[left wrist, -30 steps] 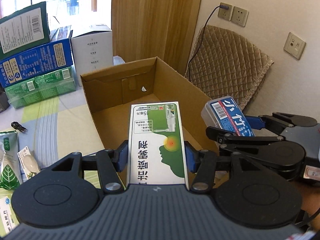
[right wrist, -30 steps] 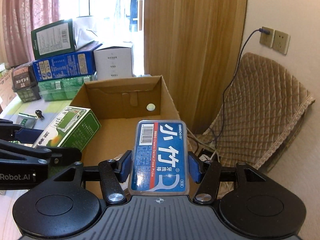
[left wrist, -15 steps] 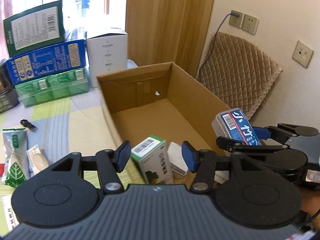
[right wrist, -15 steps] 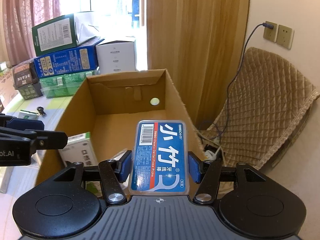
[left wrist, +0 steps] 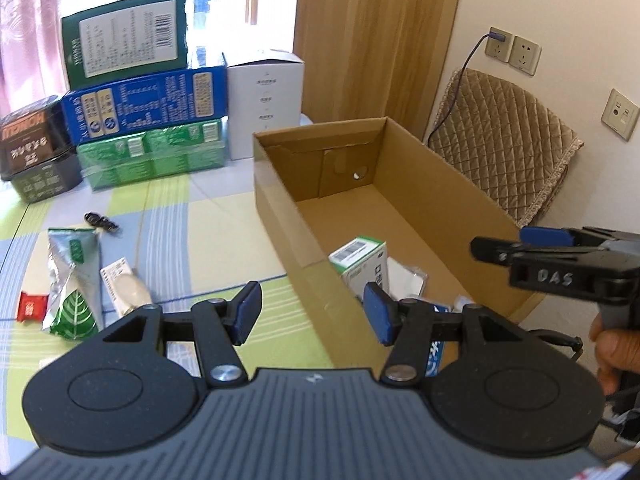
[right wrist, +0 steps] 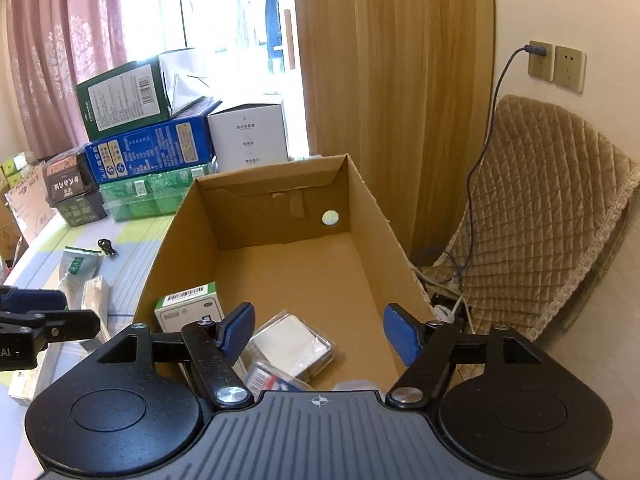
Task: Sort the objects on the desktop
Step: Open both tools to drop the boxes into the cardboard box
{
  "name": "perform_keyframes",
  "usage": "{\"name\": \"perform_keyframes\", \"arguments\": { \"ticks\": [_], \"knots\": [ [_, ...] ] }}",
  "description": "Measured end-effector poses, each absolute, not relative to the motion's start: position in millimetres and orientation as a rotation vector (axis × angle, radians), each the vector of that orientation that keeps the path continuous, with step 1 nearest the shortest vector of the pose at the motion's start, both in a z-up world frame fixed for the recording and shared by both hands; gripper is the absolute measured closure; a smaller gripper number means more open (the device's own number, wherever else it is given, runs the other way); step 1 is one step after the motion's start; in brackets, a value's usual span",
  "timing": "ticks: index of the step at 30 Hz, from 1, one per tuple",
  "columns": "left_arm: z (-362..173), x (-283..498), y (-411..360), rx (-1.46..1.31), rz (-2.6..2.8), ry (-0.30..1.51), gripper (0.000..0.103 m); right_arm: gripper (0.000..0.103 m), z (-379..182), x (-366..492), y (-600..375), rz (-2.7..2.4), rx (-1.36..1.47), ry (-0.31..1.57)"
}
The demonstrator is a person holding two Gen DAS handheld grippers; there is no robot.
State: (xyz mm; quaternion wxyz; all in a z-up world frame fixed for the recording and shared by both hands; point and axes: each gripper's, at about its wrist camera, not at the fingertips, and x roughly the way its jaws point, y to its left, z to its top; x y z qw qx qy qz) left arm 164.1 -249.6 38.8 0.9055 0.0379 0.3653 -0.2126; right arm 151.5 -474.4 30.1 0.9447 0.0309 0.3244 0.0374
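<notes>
An open cardboard box stands on the striped tablecloth. Inside it lie a green-and-white medicine box, a clear packet with a white insert and a blue floss case. My left gripper hangs open and empty above the box's near left wall. My right gripper is over the box's near end, its jaws opening with nothing between them. In the left wrist view the right gripper shows side-on, held by a hand.
Left of the box lie a green leaf sachet, a white sachet, a red packet and a small black clip. Stacked cartons and a white box line the back. A quilted chair stands on the right.
The left gripper let go of the green-and-white box, which now lies in the carton, and drew back to the left. The right gripper opened and the blue floss case dropped into the carton.
</notes>
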Motion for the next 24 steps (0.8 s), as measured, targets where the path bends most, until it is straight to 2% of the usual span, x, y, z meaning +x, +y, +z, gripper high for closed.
{"name": "perform_keyframes", "arguments": {
  "ticks": [10, 15, 24],
  "knots": [
    [47.8, 132.6, -216.6, 0.082, -0.405, 0.758, 0.05, 0.027, 49.0, 113.9, -454.7, 0.088, 0.07, 0.656],
    [56.2, 115.0, -196.1, 0.071, -0.377, 0.748, 0.044, 0.014, 56.5, 94.2, -436.5, 0.112, 0.054, 0.647],
    [66.1, 83.5, -157.3, 0.075, -0.313, 0.734, 0.03, 0.002, 69.8, 68.8, -404.8, 0.16, 0.03, 0.623]
  ]
}}
